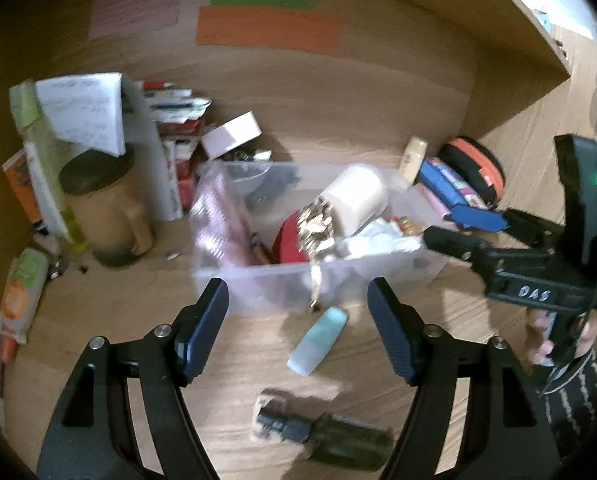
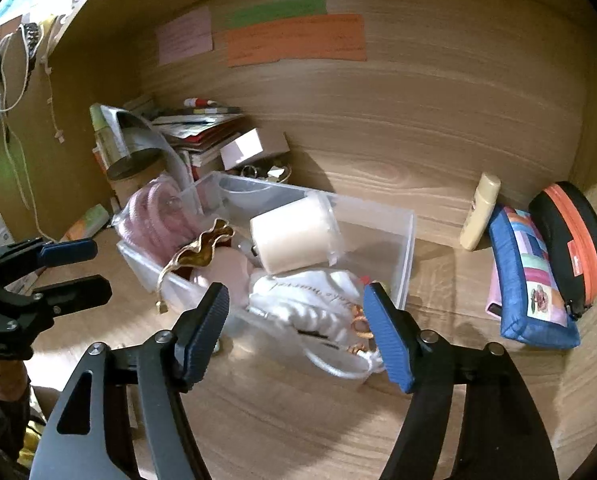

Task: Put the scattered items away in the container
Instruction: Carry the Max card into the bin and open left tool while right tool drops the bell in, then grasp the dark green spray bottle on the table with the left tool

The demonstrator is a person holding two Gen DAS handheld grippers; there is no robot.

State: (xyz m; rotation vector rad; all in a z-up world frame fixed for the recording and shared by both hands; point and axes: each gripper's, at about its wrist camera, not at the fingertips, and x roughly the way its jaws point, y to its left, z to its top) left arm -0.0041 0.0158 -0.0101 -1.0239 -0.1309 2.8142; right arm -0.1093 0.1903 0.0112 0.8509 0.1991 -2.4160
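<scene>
A clear plastic bin (image 1: 258,284) (image 2: 402,264) sits on the wooden desk, holding a white candle (image 1: 356,198) (image 2: 294,236), a gold wavy item (image 1: 316,232) (image 2: 202,250), pink cord (image 2: 158,212) and a white pouch (image 2: 318,300). My left gripper (image 1: 298,332) is open just before the bin, above a pale blue tube (image 1: 318,340) and a dark green bottle (image 1: 338,440) lying on the desk. My right gripper (image 2: 294,332) is open and empty over the bin's near corner; it also shows in the left wrist view (image 1: 454,228).
A tan mug (image 1: 106,208), papers and stacked books (image 1: 174,136) stand left of the bin. A cream tube (image 2: 478,212), a blue patchwork pouch (image 2: 530,280) and a black-orange case (image 2: 570,240) lean at the back right. Coloured notes (image 2: 294,40) are stuck on the back wall.
</scene>
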